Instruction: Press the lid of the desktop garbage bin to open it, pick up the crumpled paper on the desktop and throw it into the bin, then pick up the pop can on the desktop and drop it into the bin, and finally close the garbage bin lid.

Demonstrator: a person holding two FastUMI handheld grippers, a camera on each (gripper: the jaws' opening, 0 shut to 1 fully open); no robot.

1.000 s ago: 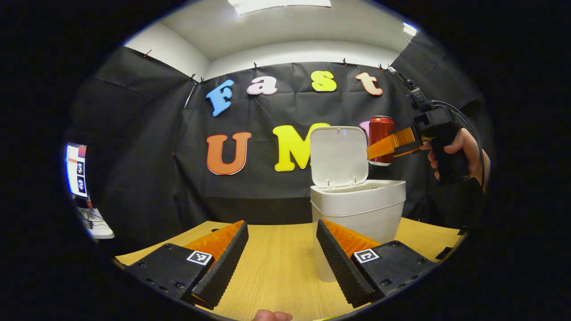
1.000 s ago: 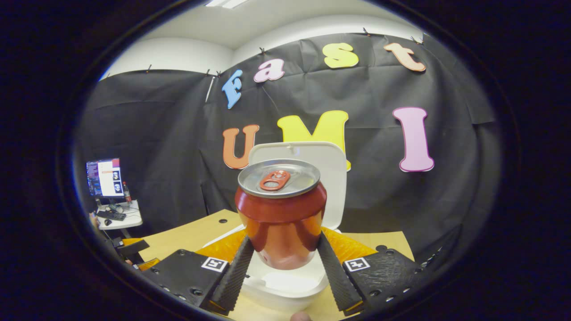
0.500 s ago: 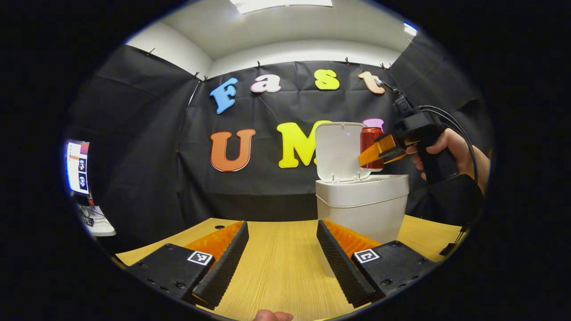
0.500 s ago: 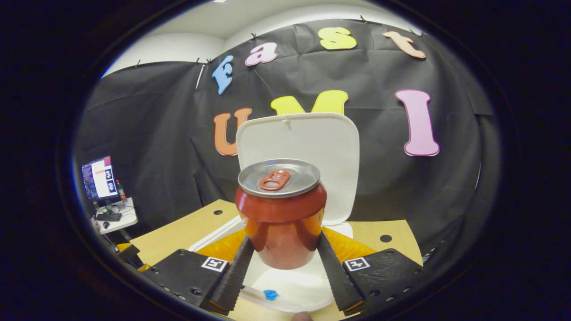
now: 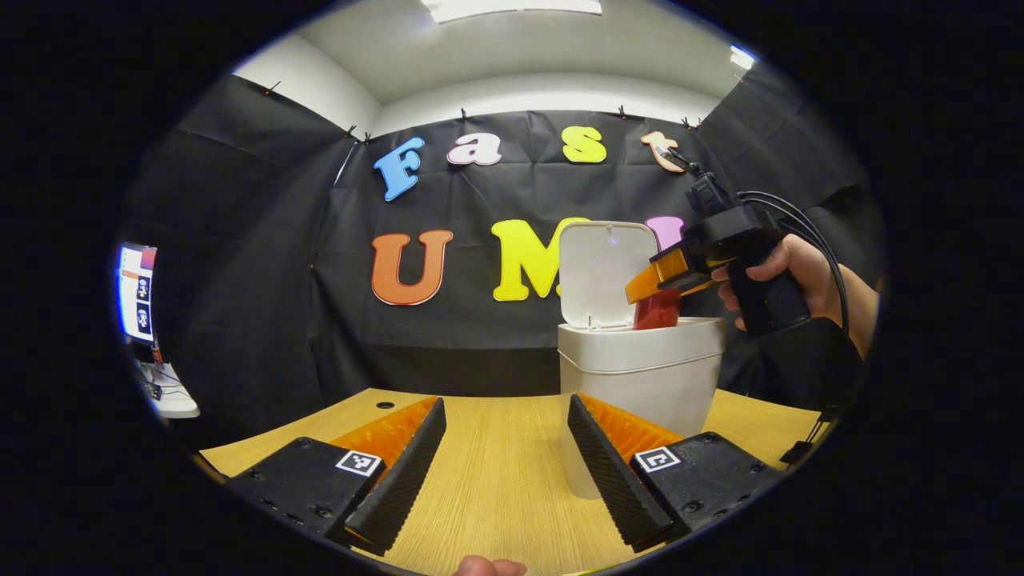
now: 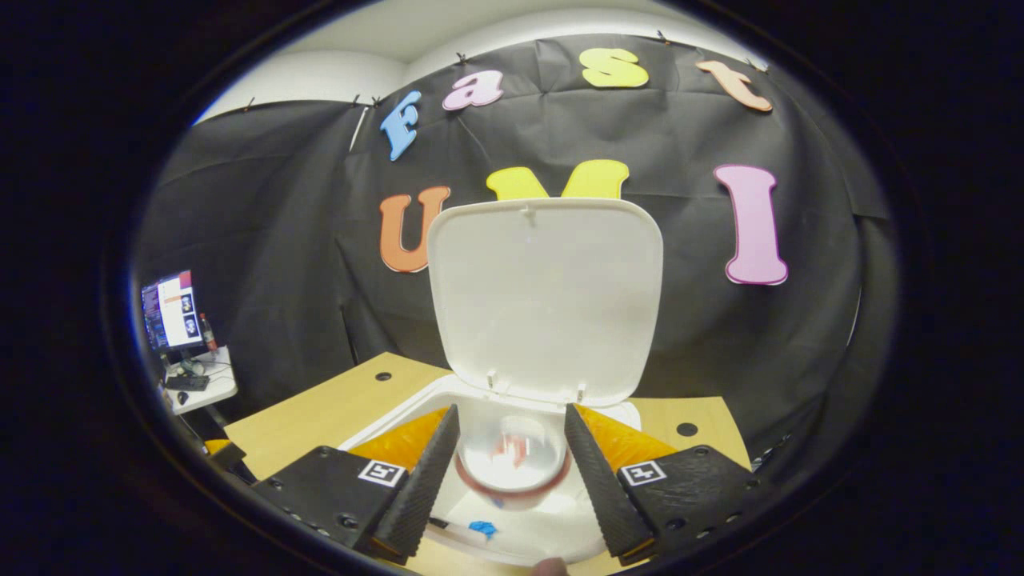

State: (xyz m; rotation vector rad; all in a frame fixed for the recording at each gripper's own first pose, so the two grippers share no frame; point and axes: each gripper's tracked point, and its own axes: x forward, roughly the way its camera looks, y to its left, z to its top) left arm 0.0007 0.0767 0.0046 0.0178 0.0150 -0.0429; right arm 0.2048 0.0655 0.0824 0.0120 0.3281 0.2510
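Observation:
The white desktop bin (image 5: pixel 640 376) stands on the wooden table with its lid (image 5: pixel 604 272) raised upright. In the right gripper view I look down past the lid (image 6: pixel 548 304) into the bin's mouth (image 6: pixel 400 412). The red pop can (image 6: pixel 512 460) is a blur low between my right gripper's (image 6: pixel 510 410) fingers, loose and dropping into the bin. From the left gripper view the can (image 5: pixel 658 310) is half below the rim, under the right gripper (image 5: pixel 640 288), which is open. Something white with a blue spot (image 6: pixel 482 528) lies inside the bin. My left gripper (image 5: pixel 504 404) hovers open over the table, left of the bin.
A hand (image 5: pixel 808 264) holds the right gripper, with cables trailing off it. The wooden table (image 5: pixel 496 480) stretches ahead of the left gripper. A monitor (image 5: pixel 136 292) on a small side table stands far left, beyond the table edge.
The right gripper carried the can over the bin's mouth, lowered and let go; the can now falls into the bin. The left gripper has barely moved.

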